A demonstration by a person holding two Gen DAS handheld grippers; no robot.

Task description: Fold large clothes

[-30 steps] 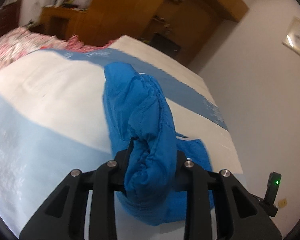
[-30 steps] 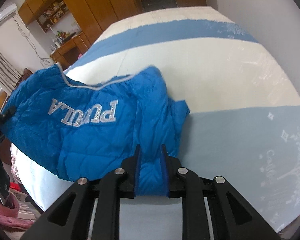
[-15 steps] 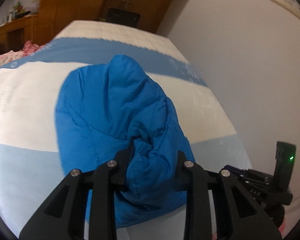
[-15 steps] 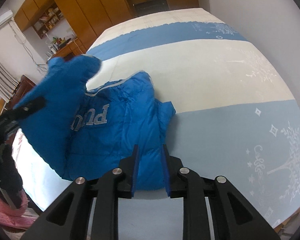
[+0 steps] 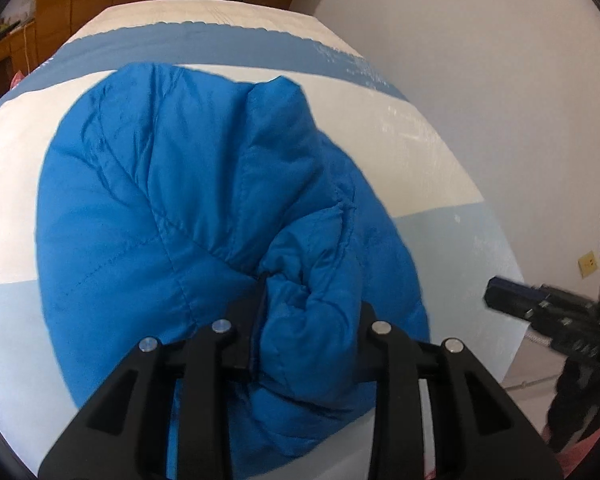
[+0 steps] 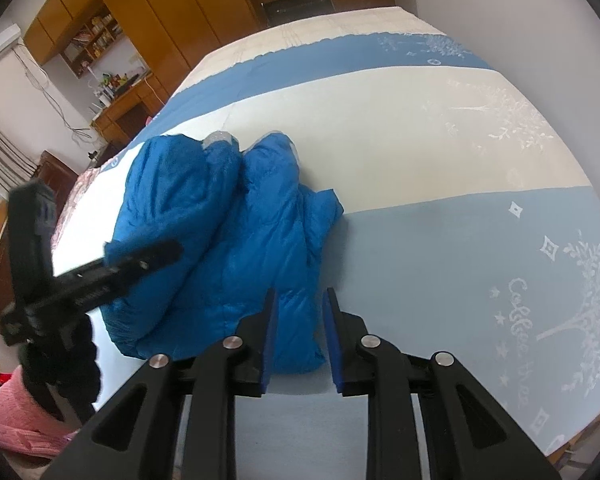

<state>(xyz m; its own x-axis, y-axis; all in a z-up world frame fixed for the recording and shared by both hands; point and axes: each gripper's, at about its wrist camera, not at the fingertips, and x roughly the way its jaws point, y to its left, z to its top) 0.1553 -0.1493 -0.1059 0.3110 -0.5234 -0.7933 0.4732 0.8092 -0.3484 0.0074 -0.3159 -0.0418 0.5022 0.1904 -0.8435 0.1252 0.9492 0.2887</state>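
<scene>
Clamped between the fingers of the left gripper (image 5: 308,340) — a thick bunched wad of the bright blue quilted puffer jacket (image 5: 188,200), jaws held fairly wide apart by the bulk of padding between them. Spreading away from that grip, a folded-over panel of the same jacket, draped forward and across the rest of the garment toward the far side of the bed.

Parted around the near edge of the jacket (image 6: 236,248), the blue-padded fingers (image 6: 269,336) of the right gripper (image 6: 300,340); fabric between the pads, with a gap on the right side, so apparently slack rather than pinching — hard to say for certain from this angle.

Beyond both tools, the jacket heaped in two puffy lobes with a bit of grey trim at the far end, long axis pointing away from the right gripper and slightly leftward, lying on the striped white, pale-blue and mid-blue bedspread (image 6: 440,140). Left gripper seen as a dark blurred shape (image 6: 100,276) over the jacket's left half, nearer to the raised flap and so nearer to the fold in hand.

Likely step: laying the left side across the middle, then letting go. Wooden wardrobes (image 6: 172,12) and a plain white wall (image 5: 480,60) behind the bed.
</scene>
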